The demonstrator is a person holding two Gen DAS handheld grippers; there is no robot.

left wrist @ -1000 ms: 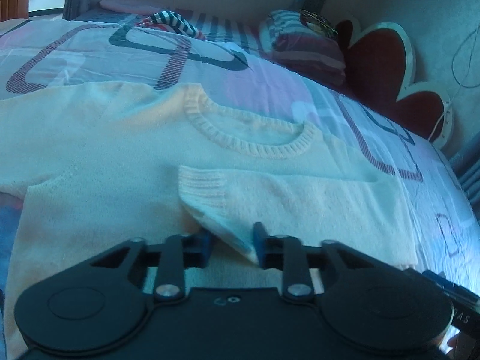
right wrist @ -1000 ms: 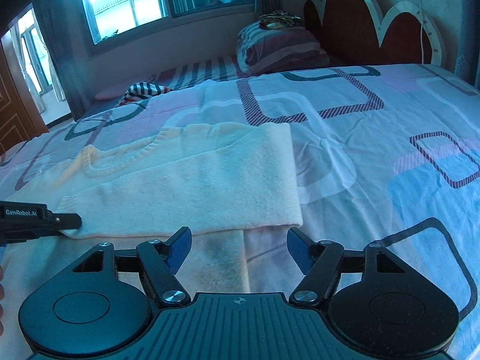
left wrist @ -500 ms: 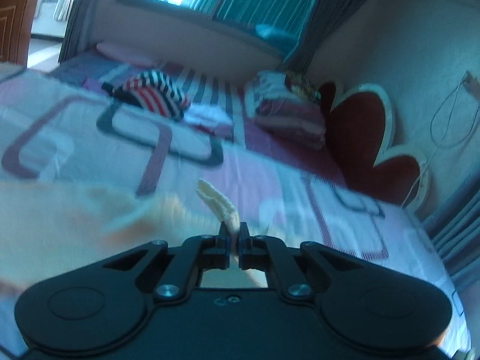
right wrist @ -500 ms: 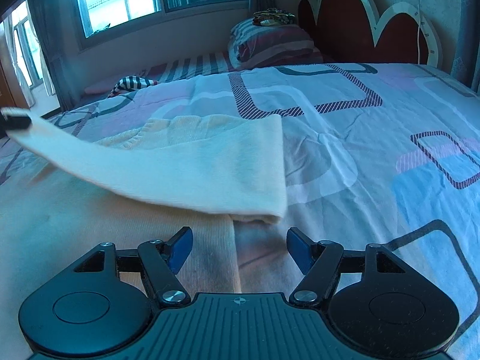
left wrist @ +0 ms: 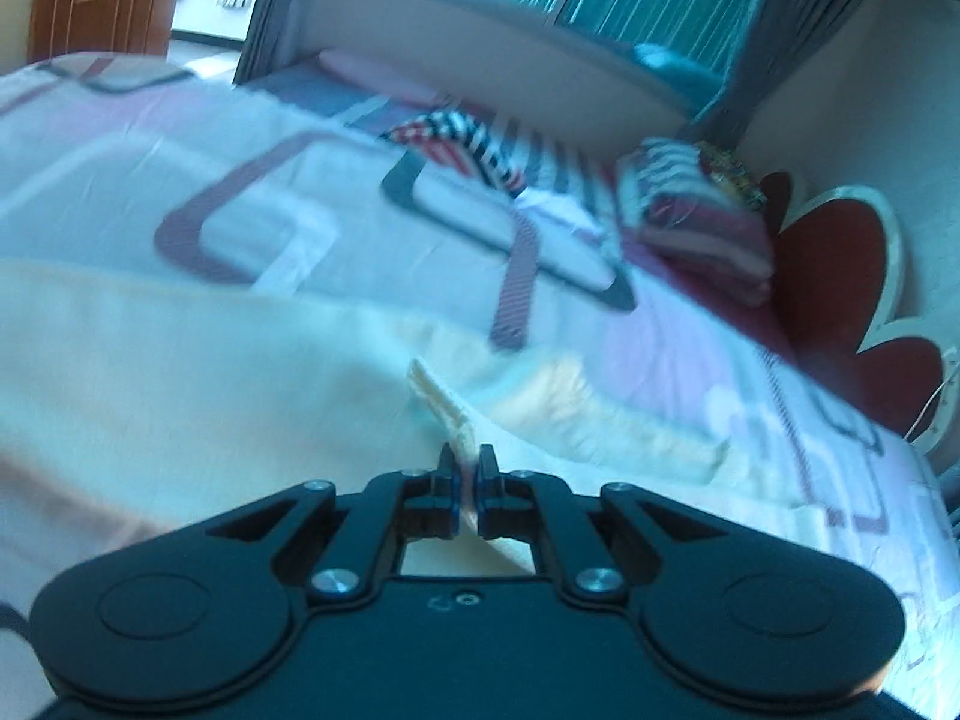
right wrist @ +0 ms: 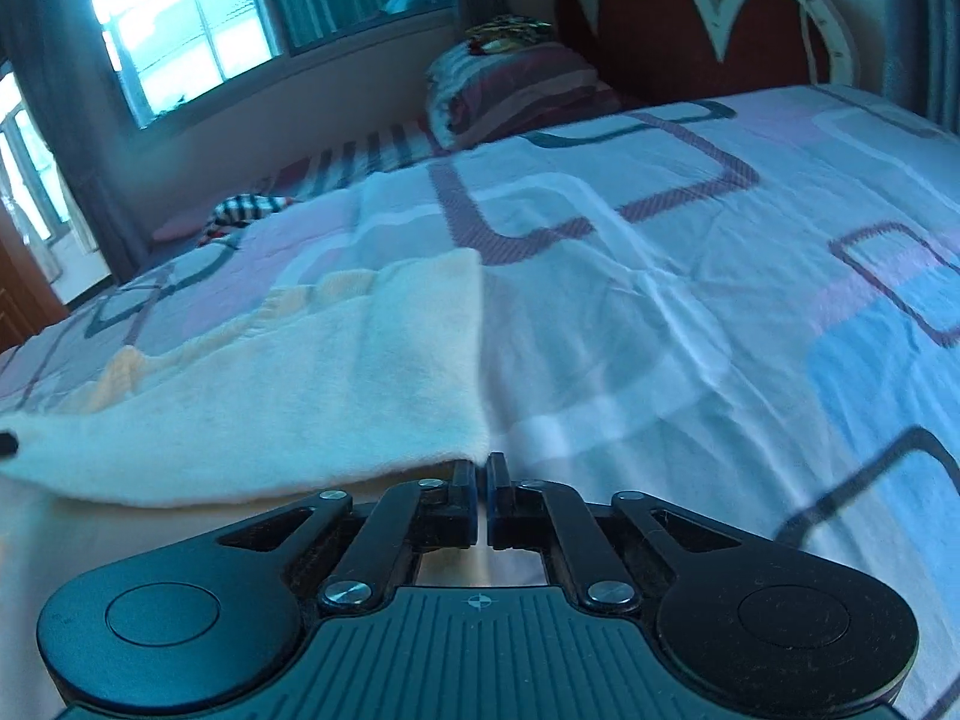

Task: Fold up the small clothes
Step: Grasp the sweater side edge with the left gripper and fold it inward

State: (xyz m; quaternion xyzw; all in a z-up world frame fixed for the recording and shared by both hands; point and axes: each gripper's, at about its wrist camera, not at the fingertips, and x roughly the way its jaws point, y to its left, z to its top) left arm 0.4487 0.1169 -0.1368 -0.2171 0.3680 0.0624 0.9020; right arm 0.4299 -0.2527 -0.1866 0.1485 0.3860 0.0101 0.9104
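Note:
A cream knit sweater point(left wrist: 180, 372) lies spread on the patterned bedsheet point(left wrist: 270, 192). My left gripper point(left wrist: 468, 456) is shut on a raised fold of the sweater's edge, which sticks up between the pads. In the right wrist view the folded flap of the sweater point(right wrist: 300, 390) hangs lifted above the layer below. Its left end is held by the left gripper's dark tip point(right wrist: 6, 444). My right gripper point(right wrist: 483, 462) is shut at the flap's near right corner, where the cloth meets the fingertips.
A striped garment point(left wrist: 468, 144) lies at the far side of the bed. Folded bedding point(right wrist: 516, 90) is stacked by the red scalloped headboard point(right wrist: 690, 18). Bare sheet point(right wrist: 720, 300) stretches right of the sweater. A wooden door point(left wrist: 96, 6) stands far left.
The left gripper closed on the sweater's sleeve edge and carried it up and across, lifting the flap. The right gripper moved down to the flap's corner and went from wide open to shut.

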